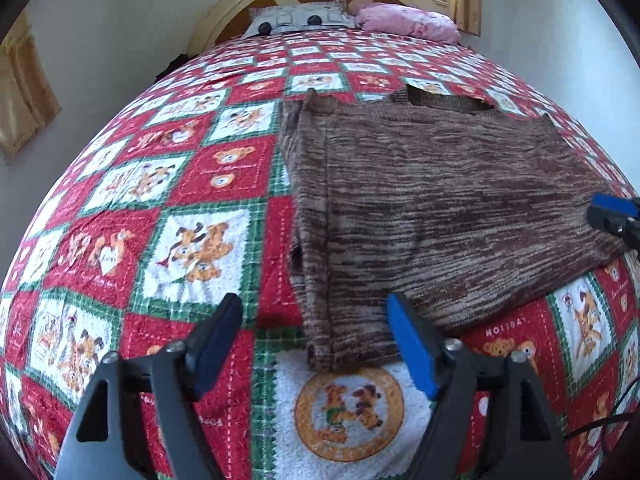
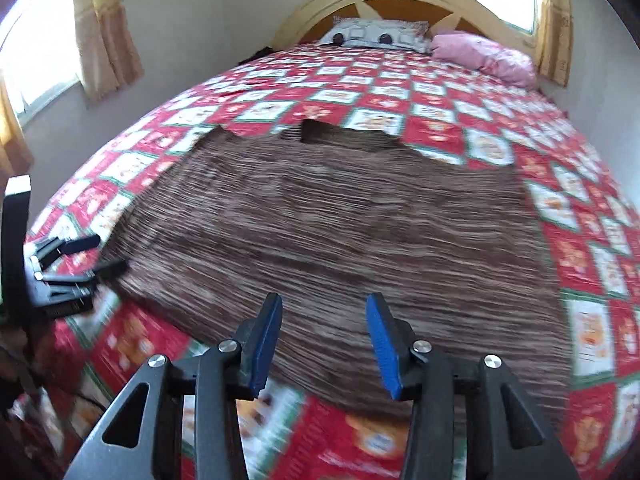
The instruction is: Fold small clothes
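Both the left hand-held gripper (image 1: 316, 344) and the right hand-held gripper (image 2: 322, 344) stand apart, empty, above the sweater (image 1: 440, 208). A shallow pinch could catch only the top layer, undoing the left fold on the bed (image 1: 180, 184).

The bedspread (image 1: 516, 334) bears "HOLIDAY", seen mirrored; other lettering is illegible.

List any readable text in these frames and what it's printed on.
"HOLIDAY", seen upside down: red square of the quilt, beside the brown knit garment, left wrist view.
Cursive lines on other quilt squares: too small to read.
Right wrist view: motion-blurred, nothing legible.
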